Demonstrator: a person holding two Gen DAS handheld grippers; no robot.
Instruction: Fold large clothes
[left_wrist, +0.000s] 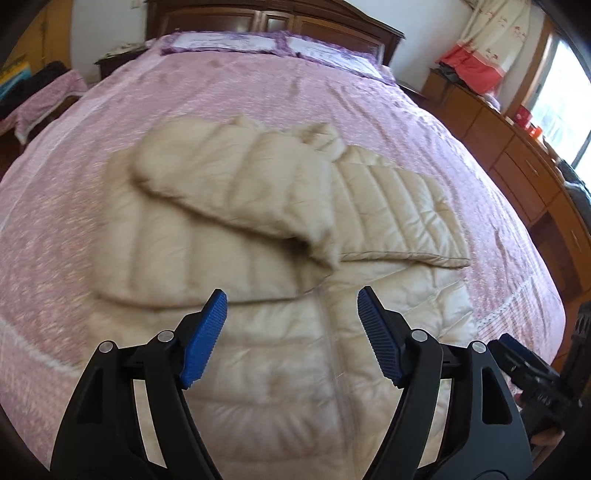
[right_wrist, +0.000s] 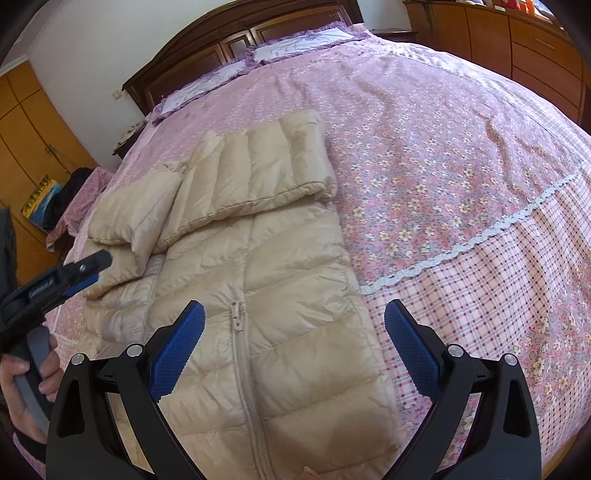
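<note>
- Beige quilted down jacket (right_wrist: 258, 280): lying flat, front up, on the bed (right_wrist: 443, 155), its long axis running from the foot edge toward the headboard (right_wrist: 229, 40); both sleeves are lying folded across the chest, the right sleeve (right_wrist: 258, 166) squarely, the left sleeve (left_wrist: 236, 184) slanting.
- Zip (right_wrist: 236, 314): running closed down the jacket's middle.
- Left hand-held gripper (left_wrist: 291, 332): hovering over the jacket's lower body, fingers standing apart, nothing between them; the left sleeve is lying just ahead.
- Right hand-held gripper (right_wrist: 293, 347): hanging above the hem end, jaws apart and empty, the zip lying below and between them; likely the nearer one for lifting the hem toward the collar.
- Jacket shell: smooth, faintly glossy, puffed in stitched bands, likely slippery and springy.
- Bedspread: pink floral cotton, with a lace strip (right_wrist: 491, 229) beside the jacket and a checked panel (right_wrist: 480, 302).
</note>
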